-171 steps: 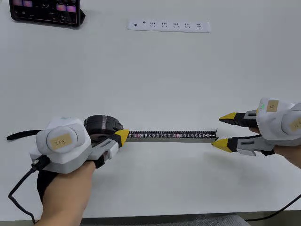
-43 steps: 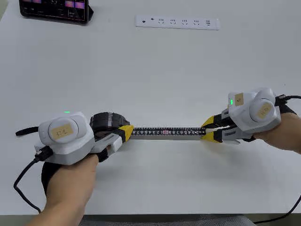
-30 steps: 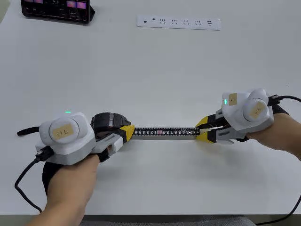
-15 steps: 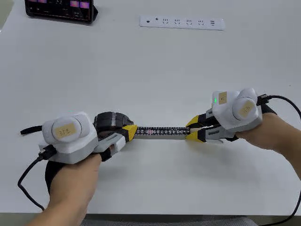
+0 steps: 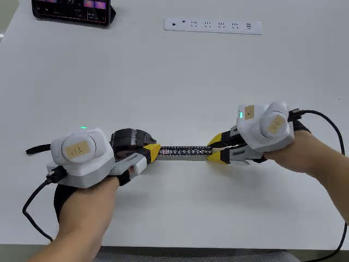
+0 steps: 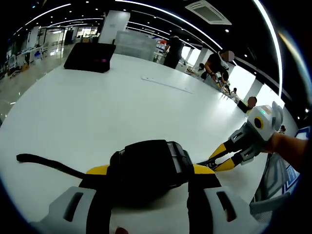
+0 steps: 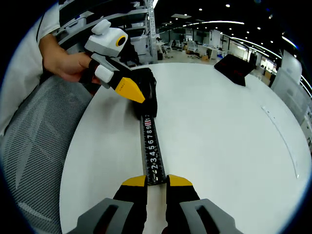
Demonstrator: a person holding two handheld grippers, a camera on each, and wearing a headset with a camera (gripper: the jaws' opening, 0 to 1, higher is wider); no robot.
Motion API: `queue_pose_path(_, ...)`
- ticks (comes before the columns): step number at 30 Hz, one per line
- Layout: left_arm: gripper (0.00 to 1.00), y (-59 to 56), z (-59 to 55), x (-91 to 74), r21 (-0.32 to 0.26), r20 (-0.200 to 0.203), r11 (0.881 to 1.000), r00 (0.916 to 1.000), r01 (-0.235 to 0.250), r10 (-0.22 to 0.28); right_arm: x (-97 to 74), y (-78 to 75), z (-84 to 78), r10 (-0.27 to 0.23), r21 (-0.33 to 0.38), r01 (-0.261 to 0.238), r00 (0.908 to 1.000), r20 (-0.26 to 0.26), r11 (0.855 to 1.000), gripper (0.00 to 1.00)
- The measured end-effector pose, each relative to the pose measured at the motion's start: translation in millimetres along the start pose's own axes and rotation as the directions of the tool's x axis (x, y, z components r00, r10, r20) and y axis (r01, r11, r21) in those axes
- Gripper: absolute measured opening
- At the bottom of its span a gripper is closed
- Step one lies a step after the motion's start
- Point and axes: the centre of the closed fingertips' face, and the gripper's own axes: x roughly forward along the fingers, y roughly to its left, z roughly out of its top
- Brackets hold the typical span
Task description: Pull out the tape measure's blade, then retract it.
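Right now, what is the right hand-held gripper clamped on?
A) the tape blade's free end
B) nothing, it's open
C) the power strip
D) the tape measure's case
A: in the right gripper view the right hand-held gripper pinches the tip of the tape blade between its yellow jaw tips, while the left hand-held gripper holds the case.

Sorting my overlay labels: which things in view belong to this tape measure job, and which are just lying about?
In the job: tape measure case, gripped by the left claw; blade, pinched at its end by the right claw.
Lying about: power strip; black screen device.
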Motion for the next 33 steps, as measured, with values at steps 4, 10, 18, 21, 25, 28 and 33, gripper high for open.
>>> queue_pose_path(4,0.58,-0.1,-0.1,0.1,-0.001,-0.001,1.000,1.0000,0.001,-0.001,4.2,1.0,5.1,0.003,0.001,-0.003,1.0000,0.009,1.000,0.10)
queue_pose_path(10,0.58,0.1,-0.1,0.2,-0.004,0.000,1.000,1.0000,0.003,-0.003,9.2,2.2,11.3,0.010,-0.003,-0.010,0.9998,0.019,1.000,0.10)
queue_pose_path(18,0.58,-0.2,-0.4,0.0,-0.006,-0.001,1.000,1.0000,0.004,-0.004,15.6,2.6,17.4,0.018,0.000,-0.018,0.9993,0.033,1.000,0.10)
queue_pose_path(21,0.58,-0.1,-0.3,0.1,-0.007,-0.001,1.000,1.0000,0.004,-0.004,18.2,3.0,20.2,0.021,0.000,-0.021,0.9991,0.037,1.000,0.10)
queue_pose_path(25,0.58,-0.1,-0.3,0.1,-0.006,-0.001,1.000,1.0000,0.005,-0.005,22.3,3.4,24.3,0.026,0.002,-0.026,0.9986,0.046,1.000,0.10)
queue_pose_path(28,0.58,-0.1,-0.2,0.1,-0.008,-0.001,1.000,1.0000,0.006,-0.006,24.9,3.8,27.2,0.029,0.007,-0.029,0.9982,0.052,1.000,0.10)
queue_pose_path(33,0.58,-0.5,-0.1,-0.3,-0.009,0.000,1.000,1.0000,0.007,-0.007,26.7,3.5,29.3,0.031,0.013,-0.032,0.9978,0.058,0.999,0.10)
